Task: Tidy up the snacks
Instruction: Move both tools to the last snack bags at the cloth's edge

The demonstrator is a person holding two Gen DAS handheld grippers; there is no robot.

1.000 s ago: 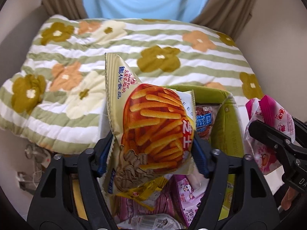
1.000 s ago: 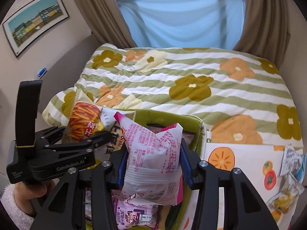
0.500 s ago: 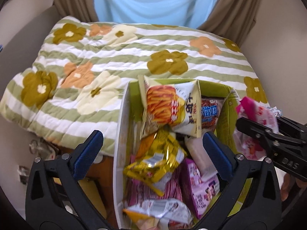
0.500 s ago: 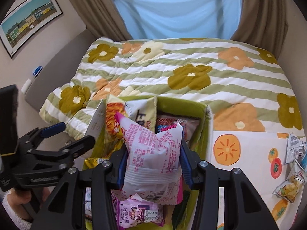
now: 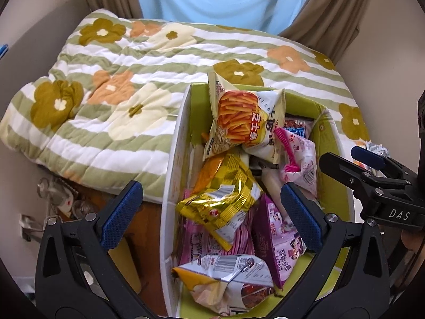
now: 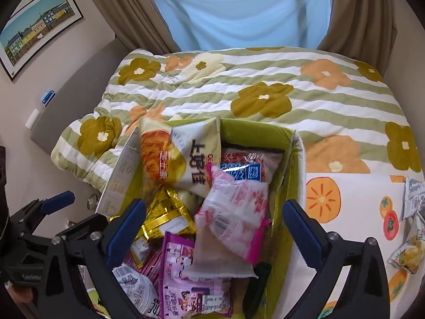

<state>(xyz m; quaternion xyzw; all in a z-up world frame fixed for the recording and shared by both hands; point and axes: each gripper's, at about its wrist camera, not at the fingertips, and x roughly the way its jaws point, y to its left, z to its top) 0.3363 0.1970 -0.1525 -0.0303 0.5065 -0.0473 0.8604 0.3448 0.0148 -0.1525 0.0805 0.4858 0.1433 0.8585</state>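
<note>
A green box (image 5: 330, 143) with white outer walls (image 6: 120, 170) holds several snack bags. The orange-and-yellow fries bag (image 5: 236, 119) leans at the box's far end; it also shows in the right wrist view (image 6: 164, 159). The pink-and-white bag (image 6: 233, 212) lies on the pile in the box; it also shows in the left wrist view (image 5: 300, 156). My left gripper (image 5: 211, 216) is open and empty above the box's near left. My right gripper (image 6: 213, 230) is open and empty above the pink bag.
A gold bag (image 5: 223, 199) and purple bags (image 5: 279, 234) fill the box. The striped flower quilt (image 6: 239, 85) covers the bed behind. Several loose snack packets (image 6: 411, 199) lie on a persimmon-print cloth (image 6: 353, 204) at the right. Floor clutter (image 5: 61, 199) sits left of the box.
My left gripper released the fries bag into the box and opened. My right gripper then opened and the pink-and-white bag dropped onto the pile.
</note>
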